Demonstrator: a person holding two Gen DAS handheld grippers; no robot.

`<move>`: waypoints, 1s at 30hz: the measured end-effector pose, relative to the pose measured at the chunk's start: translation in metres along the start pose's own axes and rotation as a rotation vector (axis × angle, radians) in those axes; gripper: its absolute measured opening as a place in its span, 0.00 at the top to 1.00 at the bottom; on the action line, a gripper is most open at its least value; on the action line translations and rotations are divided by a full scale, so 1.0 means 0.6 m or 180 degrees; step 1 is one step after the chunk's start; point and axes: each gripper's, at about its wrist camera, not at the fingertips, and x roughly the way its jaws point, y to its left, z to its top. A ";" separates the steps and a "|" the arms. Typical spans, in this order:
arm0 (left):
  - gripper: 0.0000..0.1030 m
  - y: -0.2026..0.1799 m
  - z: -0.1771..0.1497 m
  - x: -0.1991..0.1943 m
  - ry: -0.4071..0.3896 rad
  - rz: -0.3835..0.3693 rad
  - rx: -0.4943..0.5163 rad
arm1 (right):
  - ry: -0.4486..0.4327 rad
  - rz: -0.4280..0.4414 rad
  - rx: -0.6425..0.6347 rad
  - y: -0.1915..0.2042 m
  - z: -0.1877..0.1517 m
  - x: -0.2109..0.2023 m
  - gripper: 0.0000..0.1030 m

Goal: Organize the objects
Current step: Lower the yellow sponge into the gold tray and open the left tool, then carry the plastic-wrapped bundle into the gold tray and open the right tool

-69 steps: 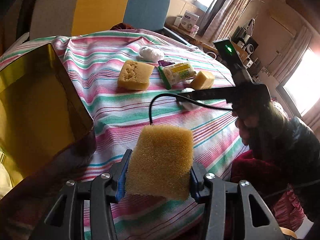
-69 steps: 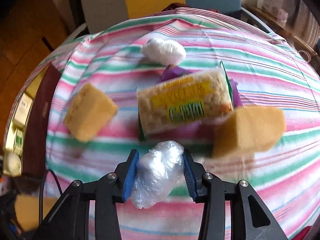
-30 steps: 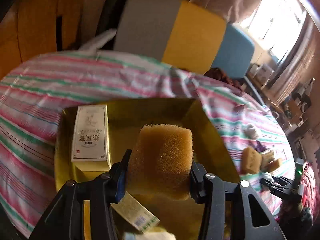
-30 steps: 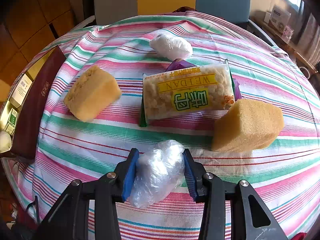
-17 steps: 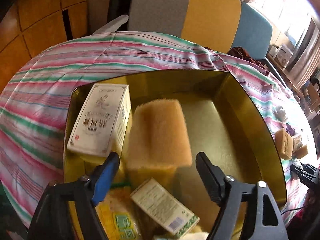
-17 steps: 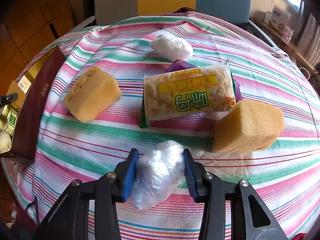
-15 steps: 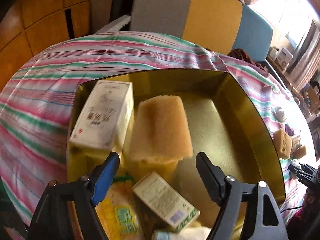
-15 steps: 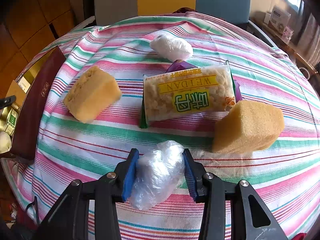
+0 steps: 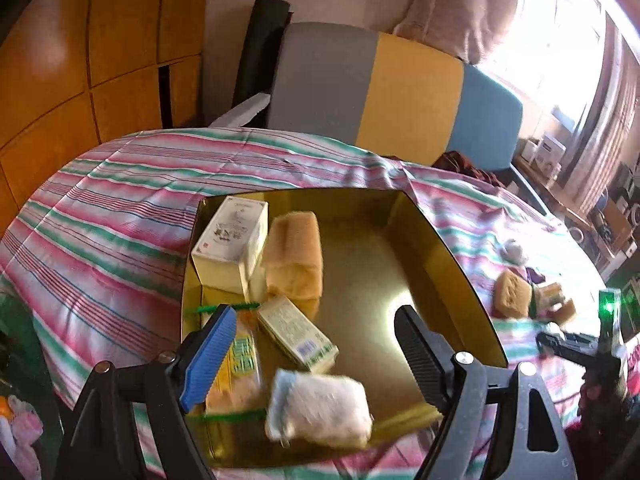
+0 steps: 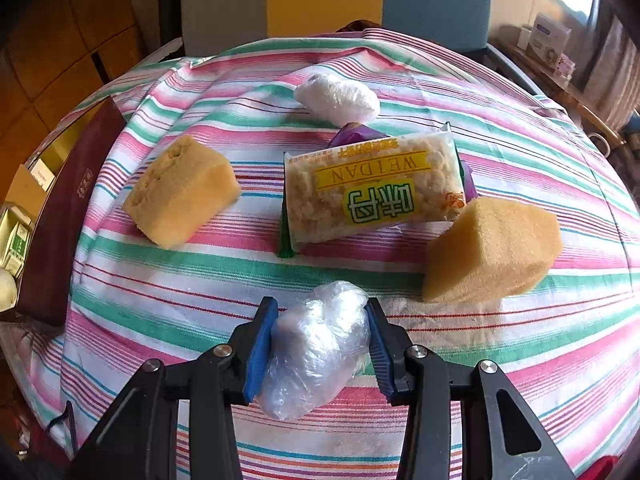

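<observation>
My left gripper (image 9: pixel 316 344) is open and empty above a gold-lined box (image 9: pixel 432 240). In the box lie a yellow sponge (image 9: pixel 296 256), a white carton (image 9: pixel 232 236), a small green-white carton (image 9: pixel 296 334), a snack packet (image 9: pixel 240 360) and a white wrapped bundle (image 9: pixel 320 410). My right gripper (image 10: pixel 318 344) is shut on a plastic-wrapped bundle (image 10: pixel 316 344) just above the striped tablecloth (image 10: pixel 160 280). Ahead of it lie two yellow sponges (image 10: pixel 182 192) (image 10: pixel 492 250), a Weidan snack packet (image 10: pixel 372 192), a purple wrapper (image 10: pixel 356 134) and another white wrapped bundle (image 10: pixel 336 98).
The box's dark red outer wall (image 10: pixel 68 216) stands at the left edge of the right wrist view. A grey, yellow and blue chair back (image 9: pixel 392 104) stands behind the table. The right gripper's handle with a green light (image 9: pixel 600 340) shows at the far right of the left wrist view.
My left gripper opened and let the yellow sponge go into the gold box, then drew back and up. My right gripper stayed still, shut on the plastic bundle.
</observation>
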 end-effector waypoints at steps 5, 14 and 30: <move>0.20 -0.010 -0.022 -0.018 0.0018 -0.0106 0.0037 | -0.0049 -0.0027 0.0120 0.006 -0.006 -0.005 0.57; 0.20 -0.005 -0.047 -0.021 0.0077 -0.0239 -0.0016 | -0.0296 0.0189 0.0223 0.034 0.006 -0.063 0.57; 0.20 0.140 -0.065 -0.047 -0.0001 -0.0039 -0.0867 | -0.0488 0.1248 -0.1219 0.421 0.079 -0.132 0.56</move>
